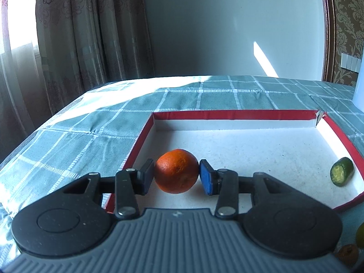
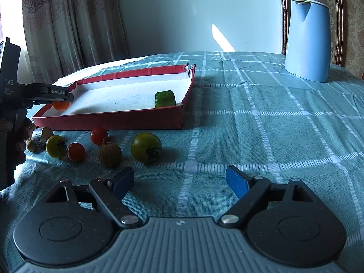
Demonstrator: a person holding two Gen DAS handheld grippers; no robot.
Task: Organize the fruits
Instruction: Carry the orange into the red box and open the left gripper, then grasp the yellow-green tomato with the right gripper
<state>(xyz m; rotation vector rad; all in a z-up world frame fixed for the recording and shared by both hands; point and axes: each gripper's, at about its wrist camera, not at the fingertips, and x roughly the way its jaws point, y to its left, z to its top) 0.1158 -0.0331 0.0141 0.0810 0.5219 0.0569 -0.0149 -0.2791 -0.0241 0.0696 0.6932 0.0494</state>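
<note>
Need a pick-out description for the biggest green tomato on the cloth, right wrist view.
Start at the red tray on the checked tablecloth. A loose row of small fruit lies on the cloth in front of the tray's near wall. The green tomato is at the row's right end, biggest of the lot, olive green with a dark stem star facing the camera.

curtains (image 1: 75, 27) L | pale wall (image 1: 227, 22) | sunlit checked tablecloth (image 1: 68, 145)

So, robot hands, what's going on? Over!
Left gripper around round orange fruit inside red-rimmed tray. Right gripper open, empty. Nothing blocking.
</note>
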